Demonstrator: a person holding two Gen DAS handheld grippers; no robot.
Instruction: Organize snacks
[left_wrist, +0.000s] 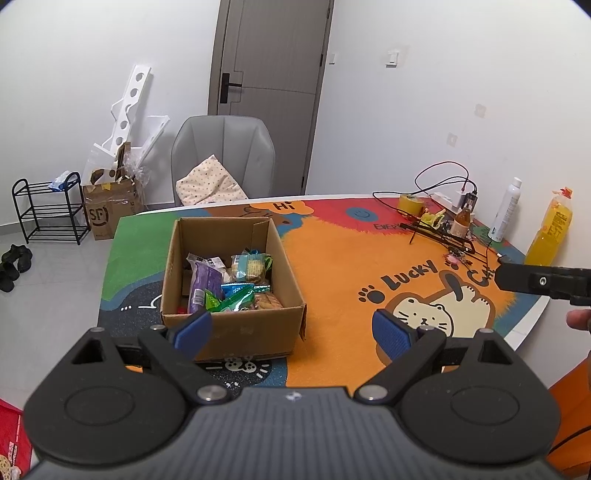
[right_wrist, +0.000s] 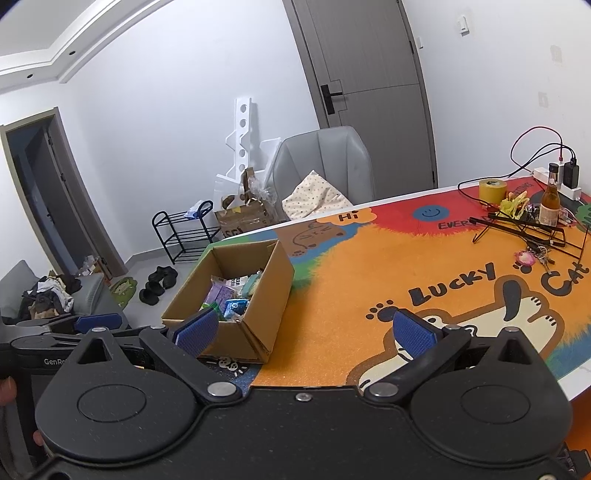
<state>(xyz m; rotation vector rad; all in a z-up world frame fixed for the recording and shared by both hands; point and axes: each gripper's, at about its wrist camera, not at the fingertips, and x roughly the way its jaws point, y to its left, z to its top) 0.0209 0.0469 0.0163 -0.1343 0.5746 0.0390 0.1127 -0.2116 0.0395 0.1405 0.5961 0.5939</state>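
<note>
The snacks (left_wrist: 229, 284) all lie in the box (left_wrist: 236, 328) on the mat (left_wrist: 332, 266), none visible outside, so the task looks nearly done, with both the left gripper (left_wrist: 291, 332) and right gripper (right_wrist: 306, 332) spread wide and empty.

Left gripper (left_wrist: 292, 334) held tilted downward, blue pads (left_wrist: 194, 332) spread wide, nothing between. Right gripper (right_wrist: 306, 334) likewise angled down, jaws wide apart, empty. Probably a fingertip (left_wrist: 579, 319) at the frame edge.

Grey chair (left_wrist: 225, 155) behind table; tape roll (left_wrist: 410, 204) beside brown bottle (left_wrist: 463, 220).
</note>
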